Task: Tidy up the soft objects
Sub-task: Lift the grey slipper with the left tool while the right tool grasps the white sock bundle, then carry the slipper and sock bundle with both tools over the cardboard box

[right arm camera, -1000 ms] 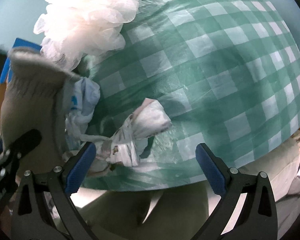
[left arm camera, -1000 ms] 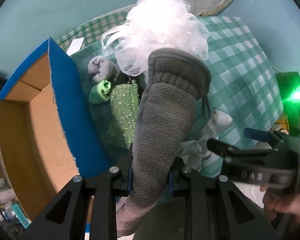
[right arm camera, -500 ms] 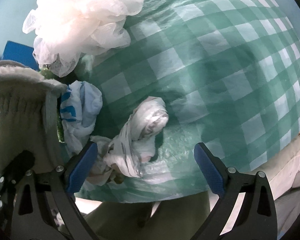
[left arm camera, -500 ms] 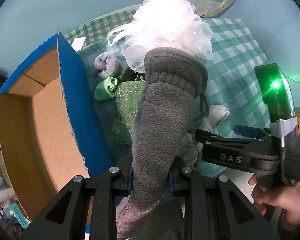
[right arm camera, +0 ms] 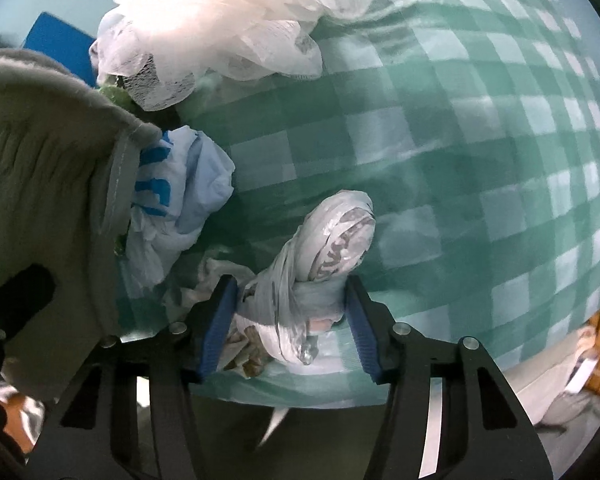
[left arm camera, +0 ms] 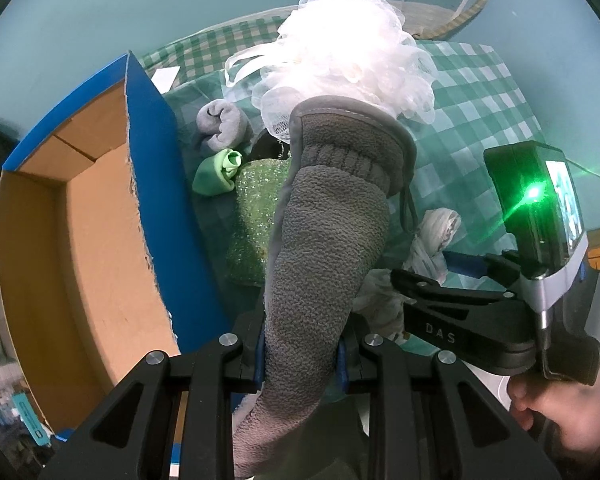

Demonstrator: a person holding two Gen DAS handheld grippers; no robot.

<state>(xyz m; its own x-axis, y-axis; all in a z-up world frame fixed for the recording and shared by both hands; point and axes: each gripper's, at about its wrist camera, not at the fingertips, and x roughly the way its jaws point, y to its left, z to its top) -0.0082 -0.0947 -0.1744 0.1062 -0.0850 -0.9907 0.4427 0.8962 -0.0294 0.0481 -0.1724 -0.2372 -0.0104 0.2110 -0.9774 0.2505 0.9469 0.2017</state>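
Left gripper (left arm camera: 300,364) is clamping the grey mitt (left arm camera: 332,240); right gripper (right arm camera: 290,328) is closing around the knotted plastic bag (right arm camera: 320,256) (pads not yet pressing). Thin film risks slipping out.

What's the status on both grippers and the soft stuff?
Left gripper shut on grey fleece mitt. Right gripper jaws closing around knotted plastic bag, not yet pinched. Cardboard box open alongside.

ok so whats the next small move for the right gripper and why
Probably finish closing the right gripper on the knotted plastic bag, then lift. Its jaws are closing with the bag's twisted neck between the pads, while the left gripper is shut on the grey mitt.
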